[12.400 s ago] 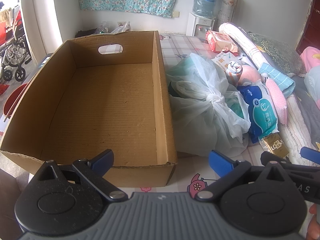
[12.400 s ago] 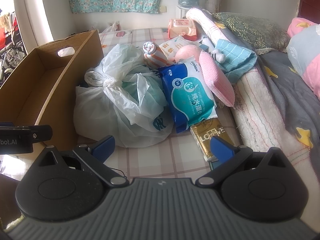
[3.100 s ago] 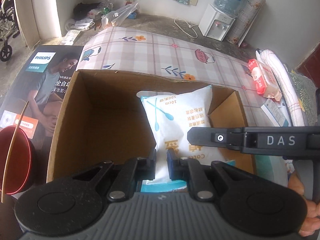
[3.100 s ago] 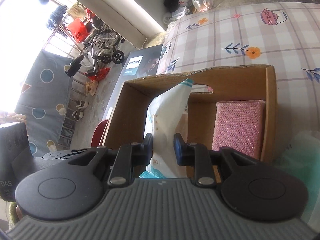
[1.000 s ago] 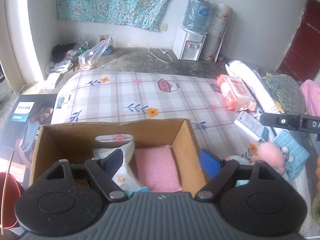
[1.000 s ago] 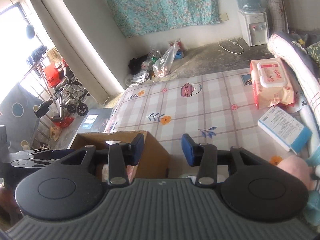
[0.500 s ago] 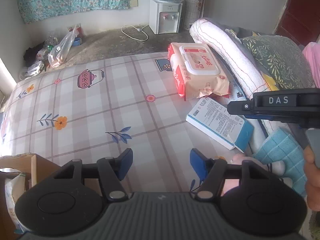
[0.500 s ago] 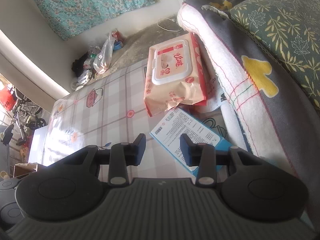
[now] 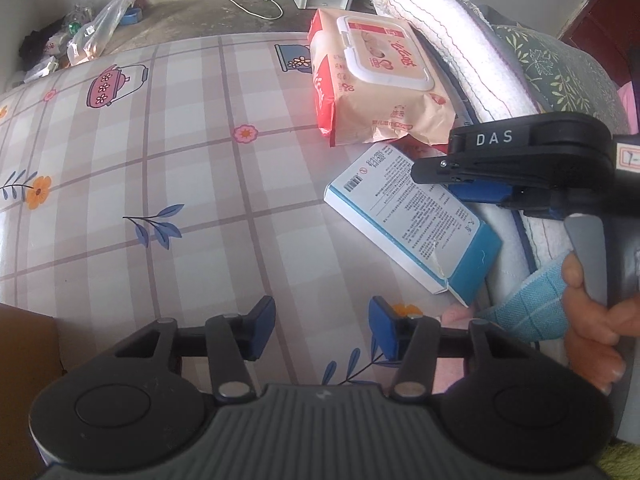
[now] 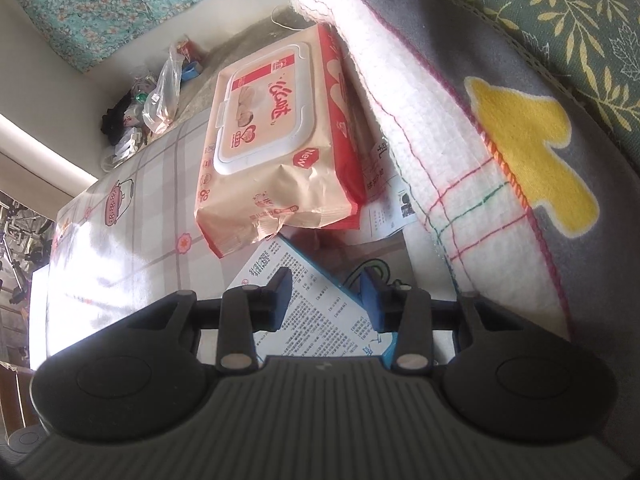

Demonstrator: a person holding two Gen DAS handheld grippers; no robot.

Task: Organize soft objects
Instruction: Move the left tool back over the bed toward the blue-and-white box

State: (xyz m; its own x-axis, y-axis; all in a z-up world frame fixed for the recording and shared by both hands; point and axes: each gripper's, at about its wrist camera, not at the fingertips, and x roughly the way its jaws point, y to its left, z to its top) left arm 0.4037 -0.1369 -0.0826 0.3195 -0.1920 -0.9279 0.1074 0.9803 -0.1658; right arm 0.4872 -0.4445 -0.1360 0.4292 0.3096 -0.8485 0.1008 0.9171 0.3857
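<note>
A peach and red pack of wet wipes (image 9: 380, 80) (image 10: 272, 140) lies on the checked mat (image 9: 160, 160), against a rolled white blanket (image 9: 452, 48). A blue and white box (image 9: 412, 220) (image 10: 320, 312) lies just in front of the pack. My right gripper (image 10: 327, 294) (image 9: 476, 194) hangs over that box, jaws apart and pressing on nothing. My left gripper (image 9: 322, 330) hovers over bare mat to the left of the box. Its jaws are closing with nothing between them. A light blue towel (image 9: 524, 312) and a bit of a pink plush (image 9: 456, 314) show beside it.
A corner of the cardboard box (image 9: 24, 344) shows at the lower left. A hand (image 9: 592, 320) holds the right gripper's handle. The grey blanket with yellow shapes (image 10: 520, 128) and a green leafy pillow (image 10: 560, 8) rise on the right. Bags lie on the floor (image 9: 92, 36) beyond the mat.
Both grippers swung right, away from the cardboard box, and came down toward the wipes pack and the blue and white box. The left jaws have narrowed.
</note>
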